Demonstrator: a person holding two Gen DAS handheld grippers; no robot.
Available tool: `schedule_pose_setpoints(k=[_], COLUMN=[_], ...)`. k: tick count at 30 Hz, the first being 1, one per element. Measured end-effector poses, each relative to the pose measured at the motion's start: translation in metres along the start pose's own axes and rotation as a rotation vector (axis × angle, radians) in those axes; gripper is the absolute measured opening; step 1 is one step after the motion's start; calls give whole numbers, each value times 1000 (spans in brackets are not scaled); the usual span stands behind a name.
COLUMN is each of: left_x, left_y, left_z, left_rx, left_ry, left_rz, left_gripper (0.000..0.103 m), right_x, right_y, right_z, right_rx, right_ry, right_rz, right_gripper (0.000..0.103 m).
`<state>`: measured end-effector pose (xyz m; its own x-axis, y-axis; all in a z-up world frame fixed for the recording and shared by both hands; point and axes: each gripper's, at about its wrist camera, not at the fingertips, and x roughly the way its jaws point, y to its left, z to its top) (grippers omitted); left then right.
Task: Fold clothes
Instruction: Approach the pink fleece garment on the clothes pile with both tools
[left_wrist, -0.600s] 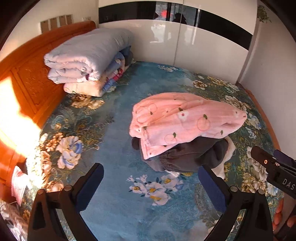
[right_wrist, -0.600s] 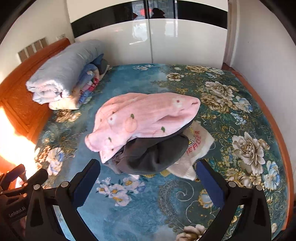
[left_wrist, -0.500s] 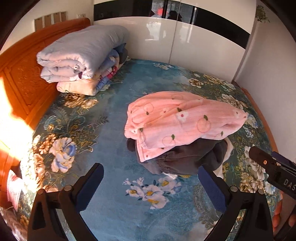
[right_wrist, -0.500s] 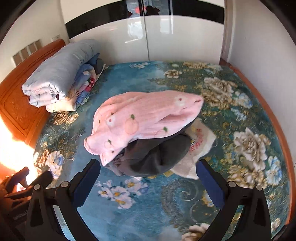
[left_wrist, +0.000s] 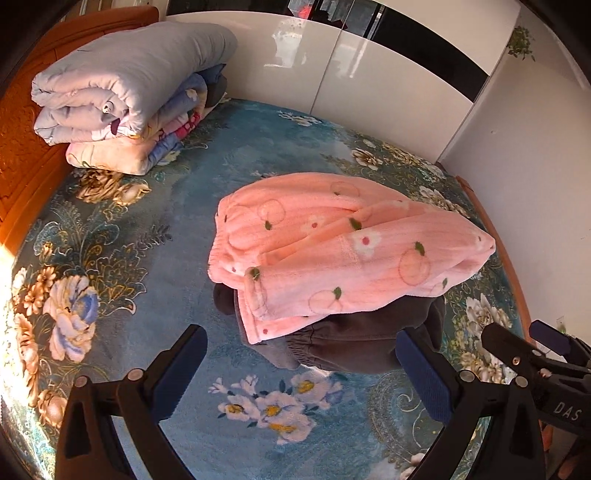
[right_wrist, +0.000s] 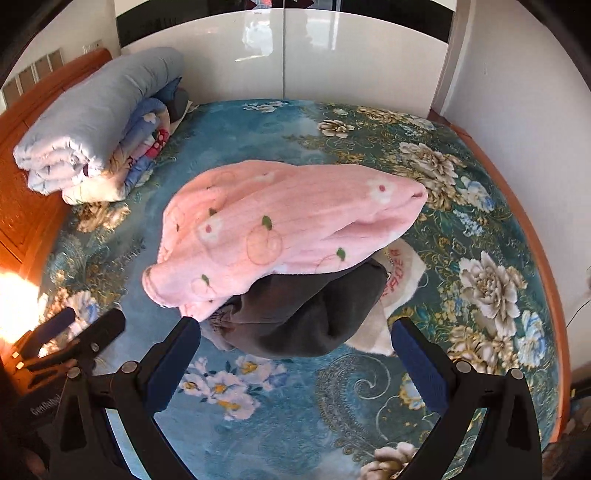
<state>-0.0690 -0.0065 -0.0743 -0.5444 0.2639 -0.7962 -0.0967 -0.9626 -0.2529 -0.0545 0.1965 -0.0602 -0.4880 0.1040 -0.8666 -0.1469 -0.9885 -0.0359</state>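
Clothes pile (left_wrist: 343, 266) on bed (left_wrist: 155, 266), ahead of both grippers' spread, empty jaws

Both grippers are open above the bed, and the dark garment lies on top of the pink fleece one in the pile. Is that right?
Not quite. Both wrist views show the pink fleece garment on top, with the dark garment beneath it. Left gripper and right gripper are open above the bed.

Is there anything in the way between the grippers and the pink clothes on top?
Nothing visible. Only bare bedspread lies between both open grippers and the pink garment, which tops the pile.
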Motion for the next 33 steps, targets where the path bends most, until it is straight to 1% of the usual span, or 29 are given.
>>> schedule_pose_setpoints(k=[4,12,20,33], left_x=[12,23,30,31], left_y=[27,40,50,60], left_z=[19,23,24,21], left_rx=[-7,-3,-35,-40], left_ry=[21,32,42,40], left_rz=[-34,-64,-74,-90], left_gripper=[103,103,103,103], right_x=[12,28,37,48], right_y=[10,17,27,38], right_z=[0,2,4,1], right_rx=[-16,-37,-59,-75], right_ry=[26,59,81,111], right_rz=[-25,-48,-60,-61], right_gripper=[103,103,103,103])
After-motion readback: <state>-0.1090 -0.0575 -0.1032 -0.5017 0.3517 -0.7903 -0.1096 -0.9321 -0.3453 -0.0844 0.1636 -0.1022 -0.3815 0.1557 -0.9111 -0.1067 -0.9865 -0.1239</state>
